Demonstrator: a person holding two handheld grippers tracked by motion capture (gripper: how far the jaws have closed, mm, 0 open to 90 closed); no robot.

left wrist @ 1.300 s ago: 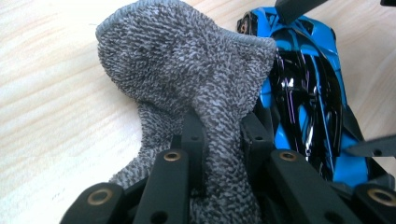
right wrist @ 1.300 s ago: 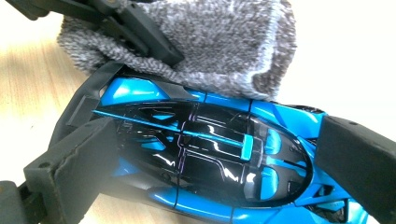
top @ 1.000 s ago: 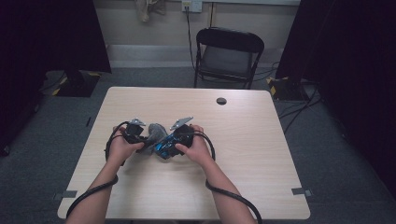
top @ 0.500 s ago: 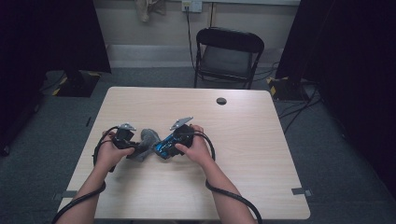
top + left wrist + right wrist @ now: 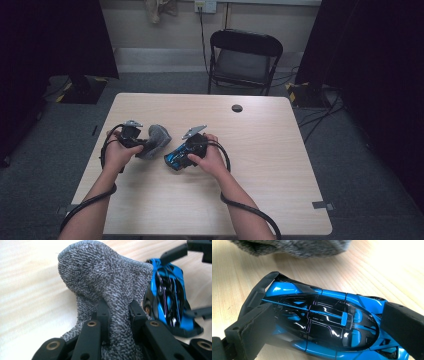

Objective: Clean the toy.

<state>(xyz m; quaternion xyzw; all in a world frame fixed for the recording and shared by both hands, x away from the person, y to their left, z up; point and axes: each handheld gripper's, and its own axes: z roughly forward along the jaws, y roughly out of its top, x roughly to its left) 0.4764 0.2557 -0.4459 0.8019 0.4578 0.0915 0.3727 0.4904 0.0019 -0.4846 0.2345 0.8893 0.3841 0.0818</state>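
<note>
The left gripper (image 5: 142, 145) pinched a grey sock (image 5: 156, 140), lifted at nine o'clock of the blue toy car (image 5: 178, 156), which the right gripper (image 5: 181, 155) clamped on the table (image 5: 280, 165).

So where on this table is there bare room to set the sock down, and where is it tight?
Bare wood spans the table's right half, from the right gripper to the right edge, and the far strip near the small black disc. It is crowded centre-left, where the grey sock in the left gripper hangs beside the blue toy car.
</note>
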